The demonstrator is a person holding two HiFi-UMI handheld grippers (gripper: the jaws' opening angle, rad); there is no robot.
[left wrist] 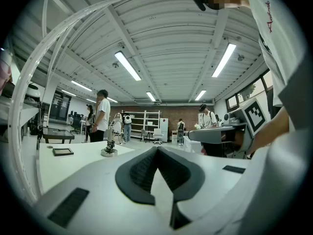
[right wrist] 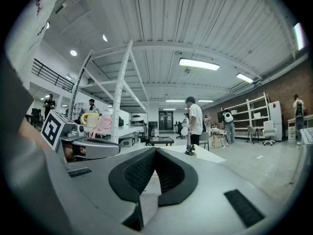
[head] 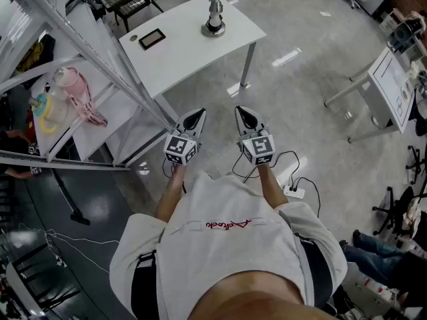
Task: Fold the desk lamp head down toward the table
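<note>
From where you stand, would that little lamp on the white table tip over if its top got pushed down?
The lamp probably stays upright under a gentle push: its round base looks wide and flat on the table. A sideways shove might slide it, since the table looks smooth. Its weight cannot be judged from here.
</note>
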